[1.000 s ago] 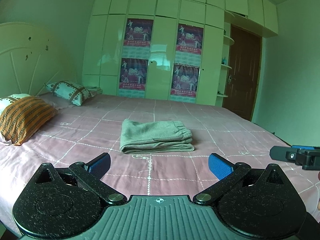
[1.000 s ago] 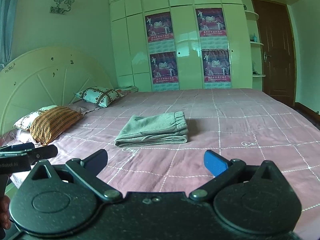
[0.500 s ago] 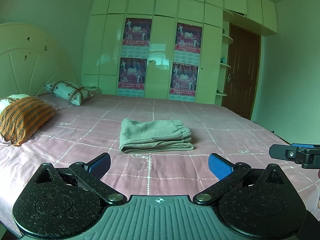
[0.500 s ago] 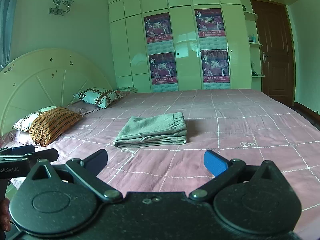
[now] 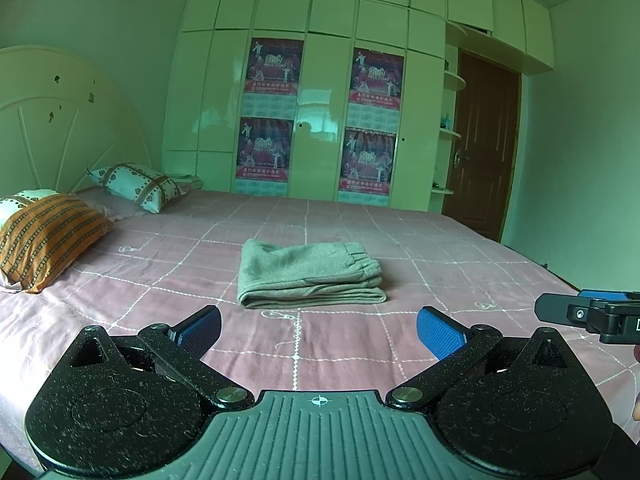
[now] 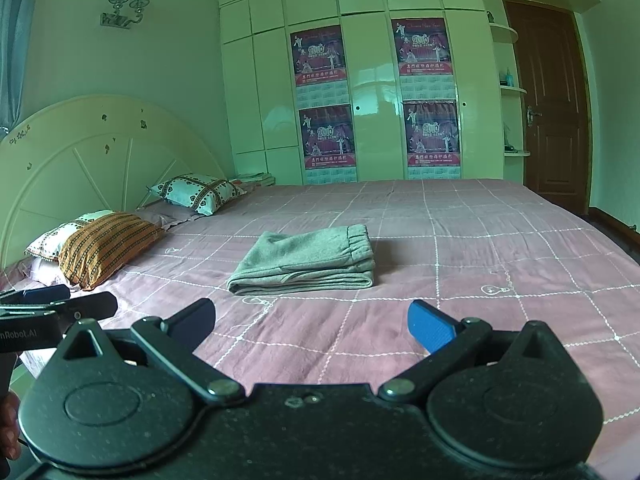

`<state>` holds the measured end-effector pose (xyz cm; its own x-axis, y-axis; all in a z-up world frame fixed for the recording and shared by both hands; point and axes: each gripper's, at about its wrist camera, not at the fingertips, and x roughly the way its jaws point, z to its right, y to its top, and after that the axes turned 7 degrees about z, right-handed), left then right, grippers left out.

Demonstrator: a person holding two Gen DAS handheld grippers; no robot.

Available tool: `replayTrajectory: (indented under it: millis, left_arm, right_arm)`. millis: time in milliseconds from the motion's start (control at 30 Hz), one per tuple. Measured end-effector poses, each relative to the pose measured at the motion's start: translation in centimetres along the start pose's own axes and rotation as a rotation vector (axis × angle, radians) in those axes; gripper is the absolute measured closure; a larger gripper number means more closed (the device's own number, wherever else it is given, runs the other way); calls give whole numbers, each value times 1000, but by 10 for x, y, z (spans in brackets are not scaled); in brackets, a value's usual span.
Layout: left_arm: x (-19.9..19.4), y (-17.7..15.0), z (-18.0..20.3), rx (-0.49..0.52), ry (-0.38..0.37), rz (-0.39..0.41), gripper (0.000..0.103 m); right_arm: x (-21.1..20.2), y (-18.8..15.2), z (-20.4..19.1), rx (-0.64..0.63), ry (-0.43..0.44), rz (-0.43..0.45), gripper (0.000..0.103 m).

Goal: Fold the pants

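Observation:
Grey pants (image 5: 310,272) (image 6: 308,260) lie folded into a neat stack in the middle of the pink checked bed (image 5: 360,344) (image 6: 480,248), with the elastic waistband at the right end. My left gripper (image 5: 319,332) hovers open in front of the stack, well short of it, with nothing between its blue pads. My right gripper (image 6: 311,322) is also open and empty, held back from the pants. The right gripper shows at the right edge of the left wrist view (image 5: 592,312), and the left one at the left edge of the right wrist view (image 6: 56,308).
An orange striped pillow (image 5: 48,236) (image 6: 108,248) and a patterned white pillow (image 5: 136,186) (image 6: 196,194) lie by the headboard (image 6: 100,160) on the left. A white wardrobe with posters (image 5: 312,112) stands behind the bed, a brown door (image 5: 480,148) to its right.
Both grippers have risen slightly, so the bed and pants sit a little lower in view. The pants have not moved and both grippers stay open.

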<state>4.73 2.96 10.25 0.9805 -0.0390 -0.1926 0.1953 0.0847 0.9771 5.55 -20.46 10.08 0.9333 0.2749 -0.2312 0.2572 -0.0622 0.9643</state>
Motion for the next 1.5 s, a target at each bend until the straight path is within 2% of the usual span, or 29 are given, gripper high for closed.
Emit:
replayTrajectory:
  millis: [1500]
  left_arm:
    - [-4, 0, -1, 14, 5, 23, 0]
  right_arm:
    - [0, 2, 4, -3, 4, 1, 6]
